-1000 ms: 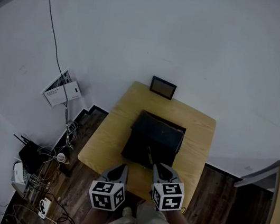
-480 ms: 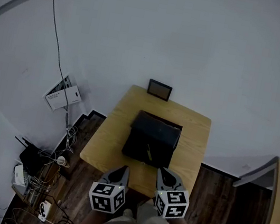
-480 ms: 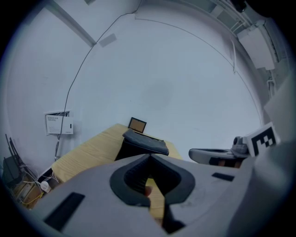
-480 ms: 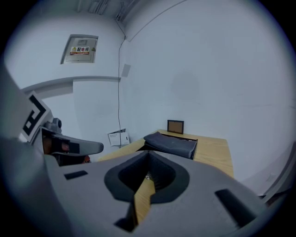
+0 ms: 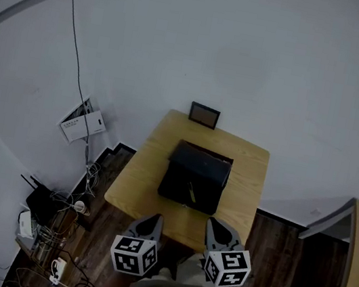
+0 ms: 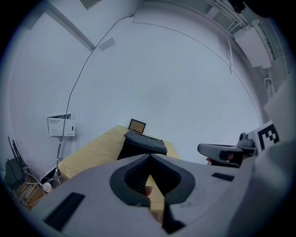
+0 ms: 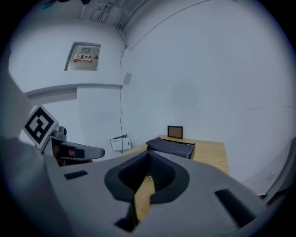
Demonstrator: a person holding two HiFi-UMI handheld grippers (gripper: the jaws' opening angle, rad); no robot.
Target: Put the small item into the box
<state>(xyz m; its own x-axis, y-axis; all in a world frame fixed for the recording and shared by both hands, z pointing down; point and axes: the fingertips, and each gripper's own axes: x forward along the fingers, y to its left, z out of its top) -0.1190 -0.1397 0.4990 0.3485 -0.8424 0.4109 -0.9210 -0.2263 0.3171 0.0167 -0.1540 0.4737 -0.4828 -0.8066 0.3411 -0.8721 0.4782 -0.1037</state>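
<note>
A black box (image 5: 196,173) stands open in the middle of the light wooden table (image 5: 149,168). A thin yellowish item (image 5: 191,192) lies inside it near the front wall. My left gripper (image 5: 155,218) and right gripper (image 5: 214,223) hover side by side at the table's near edge, short of the box. Both are shut with nothing between the jaws. In the left gripper view the closed jaws (image 6: 149,156) point at the box (image 6: 141,147). The right gripper view shows its closed jaws (image 7: 149,153) aimed at the same box (image 7: 170,147).
A small dark picture frame (image 5: 204,115) stands at the table's far edge against the white wall. Left of the table are a white wall unit (image 5: 82,119), a hanging cable and a tangle of devices (image 5: 43,215) on the floor. A wooden cabinet (image 5: 356,273) stands at right.
Both grippers have drawn back from the box's front toward the person. The right gripper's jaws have closed, and the thin item stays in the box.
</note>
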